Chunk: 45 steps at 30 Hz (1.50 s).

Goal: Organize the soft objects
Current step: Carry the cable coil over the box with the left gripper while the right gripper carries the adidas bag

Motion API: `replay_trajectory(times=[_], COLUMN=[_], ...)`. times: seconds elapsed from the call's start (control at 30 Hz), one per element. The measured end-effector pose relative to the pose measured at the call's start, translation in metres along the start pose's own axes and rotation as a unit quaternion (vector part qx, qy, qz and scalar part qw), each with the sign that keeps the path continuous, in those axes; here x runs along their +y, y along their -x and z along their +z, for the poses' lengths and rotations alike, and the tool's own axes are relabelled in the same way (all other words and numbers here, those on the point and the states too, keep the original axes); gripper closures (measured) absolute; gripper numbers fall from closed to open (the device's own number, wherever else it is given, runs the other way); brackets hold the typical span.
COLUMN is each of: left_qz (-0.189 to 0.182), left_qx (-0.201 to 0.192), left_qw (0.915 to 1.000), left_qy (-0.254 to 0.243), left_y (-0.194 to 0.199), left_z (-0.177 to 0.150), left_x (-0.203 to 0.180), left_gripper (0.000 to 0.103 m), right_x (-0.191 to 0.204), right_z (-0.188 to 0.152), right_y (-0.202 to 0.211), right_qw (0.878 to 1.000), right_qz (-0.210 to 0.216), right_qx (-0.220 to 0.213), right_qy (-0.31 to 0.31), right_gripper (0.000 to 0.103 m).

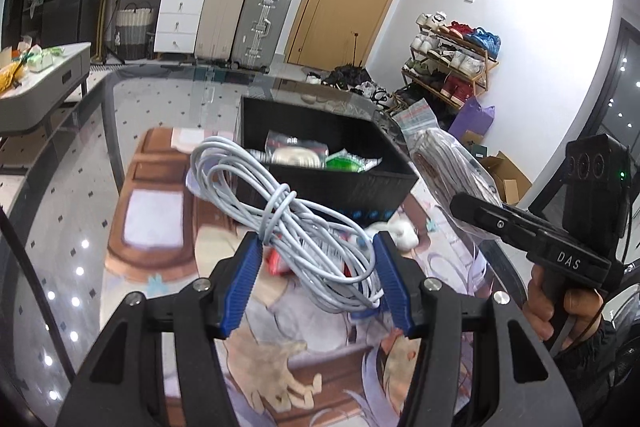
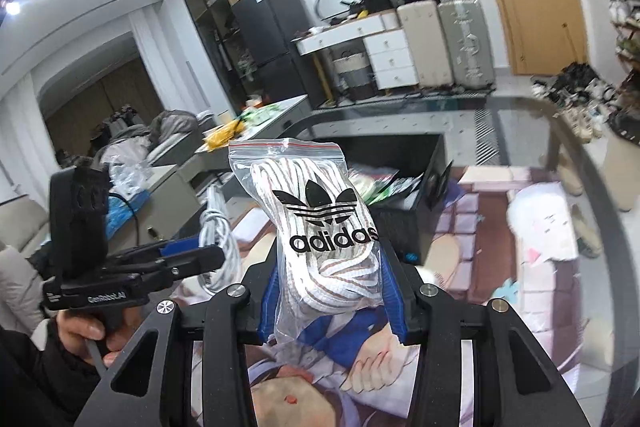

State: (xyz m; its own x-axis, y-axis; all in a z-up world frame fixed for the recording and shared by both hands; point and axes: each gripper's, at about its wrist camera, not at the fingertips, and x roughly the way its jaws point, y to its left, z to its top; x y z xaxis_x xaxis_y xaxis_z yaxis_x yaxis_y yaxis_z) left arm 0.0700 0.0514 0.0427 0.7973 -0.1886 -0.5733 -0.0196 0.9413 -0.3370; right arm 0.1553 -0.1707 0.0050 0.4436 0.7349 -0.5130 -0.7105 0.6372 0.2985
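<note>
Left claw: the left gripper (image 1: 316,259) is clenched on a bundle of pale grey cable (image 1: 280,215), its blue pads (image 1: 243,283) pressing the coils from both sides; in the right wrist view the same gripper (image 2: 208,255) shows from the side with the cable (image 2: 218,247) hanging from it
Cable: lifted clear of the mat, a long loop sticking up and to the left of the claw, a knotted wrap around its middle just above the left pad
Right claw: the right gripper (image 2: 328,283) is grasping a clear zip bag of white laces (image 2: 320,219) printed with a black adidas logo, squeezed between the blue pads (image 2: 390,295), the bag's sealed top standing upright ahead of the claw; in the left wrist view the gripper (image 1: 476,207) holds the bag (image 1: 448,163) up to the right
Black bin (image 1: 320,155): straight ahead of the left claw, just beyond the cable; ahead and slightly right of the right claw (image 2: 416,195), behind the bag
Bin contents: small packets, one white and one green (image 1: 344,161), lying on its floor
Surface: a printed anime mat (image 1: 152,211) on a glass table (image 1: 168,95), below both claws
Small white soft object (image 1: 404,233): on the mat, just ahead of the left claw's right pad, near the bin's front wall
Hands: a hand (image 1: 560,307) grips the right handle, a hand (image 2: 92,339) the left one
</note>
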Motion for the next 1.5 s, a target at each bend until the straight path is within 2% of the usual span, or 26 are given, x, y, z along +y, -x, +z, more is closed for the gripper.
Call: replay_trajectory(times=[0.2,0.7,1.13,1.5], left_qz=[-0.004,-0.013,-0.012,-0.002], left_qx=[-0.015,-0.008,0.021,0.043], left_qw=[0.9998,0.9998,0.9995,0.9989], left_qy=[-0.016,-0.016,-0.020,-0.018], left_y=[-0.004,-0.036,-0.076,-0.098], left_z=[0.026,0.059,0.075,0.076], left_x=[-0.003,0.007,0.008,0.013], left_gripper=[0.047,0.047,0.046,0.047], right_x=[0.002,0.006,-0.001,-0.006], right_z=[0.014,0.047,0.066,0.074], right_y=[-0.002,-0.033,-0.075,-0.110], right_qw=[0.999,0.993,0.990,0.987], right_qz=[-0.037,-0.106,-0.109,-0.104], right_qx=[-0.013,0.020,0.063,0.093], right_qy=[0.003,0.053,0.064,0.075], right_gripper=[0.060,0.060,0.060,0.060])
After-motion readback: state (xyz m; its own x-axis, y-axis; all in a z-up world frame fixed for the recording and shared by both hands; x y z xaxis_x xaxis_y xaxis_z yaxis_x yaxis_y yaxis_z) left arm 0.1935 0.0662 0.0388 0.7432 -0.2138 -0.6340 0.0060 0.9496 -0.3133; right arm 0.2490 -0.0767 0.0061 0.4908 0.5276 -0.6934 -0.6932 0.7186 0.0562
